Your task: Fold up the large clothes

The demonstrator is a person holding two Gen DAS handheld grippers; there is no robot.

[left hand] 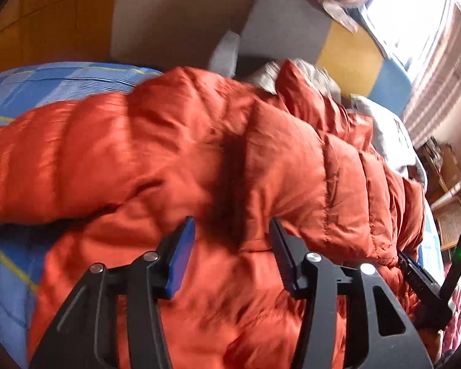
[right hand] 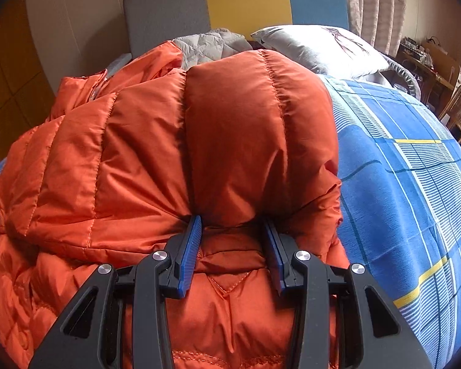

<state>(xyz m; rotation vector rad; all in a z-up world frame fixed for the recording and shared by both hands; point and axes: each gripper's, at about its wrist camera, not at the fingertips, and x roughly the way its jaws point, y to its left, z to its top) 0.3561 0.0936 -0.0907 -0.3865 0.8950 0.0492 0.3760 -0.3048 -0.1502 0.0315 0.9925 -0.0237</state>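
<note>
Right wrist view — orange puffer jacket point(right hand: 230, 141) lengthwise toward headboard point(right hand: 169, 9), bunched fold between gripper point(right hand: 233, 230) pads.

Orange jacket point(left hand: 199, 141) motion-blurred; lower part cut off.

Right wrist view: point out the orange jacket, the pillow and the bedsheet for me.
orange jacket point(right hand: 230, 129), right wrist view, on the puffy folded panel at its top.
pillow point(right hand: 316, 49), right wrist view, on its grey face.
bedsheet point(right hand: 408, 190), right wrist view, on the bare blue checked part right of the jacket.
</note>
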